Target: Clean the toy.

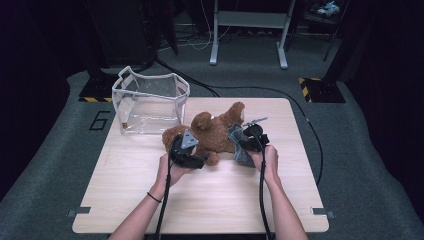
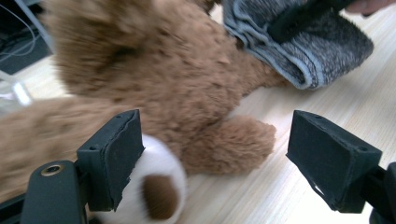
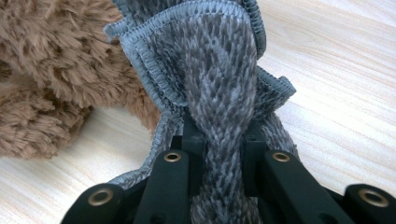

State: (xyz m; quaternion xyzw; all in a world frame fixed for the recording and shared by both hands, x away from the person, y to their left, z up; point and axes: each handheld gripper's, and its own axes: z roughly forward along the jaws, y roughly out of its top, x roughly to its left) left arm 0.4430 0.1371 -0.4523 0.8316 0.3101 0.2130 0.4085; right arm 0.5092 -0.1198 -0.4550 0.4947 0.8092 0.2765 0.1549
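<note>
A brown teddy bear (image 1: 212,132) lies on the wooden table (image 1: 200,200), close up in the left gripper view as brown fur (image 2: 163,70) with a white-soled paw (image 2: 159,186). My left gripper (image 2: 212,156) stands open at the bear's near side, its pads (image 2: 114,154) wide apart and pressing on nothing. A grey knitted garment (image 3: 219,70) sits at the bear's right, seen as a grey fold (image 1: 239,145) from above. My right gripper (image 3: 219,149) is shut on a bunched fold of that garment. The bear's fur (image 3: 51,60) lies just left of it.
A clear plastic bag (image 1: 150,102) stands open at the table's back left corner, just behind the bear. Bare wood stretches along the near half of the table. Black cables (image 1: 280,92) run on the floor behind the table.
</note>
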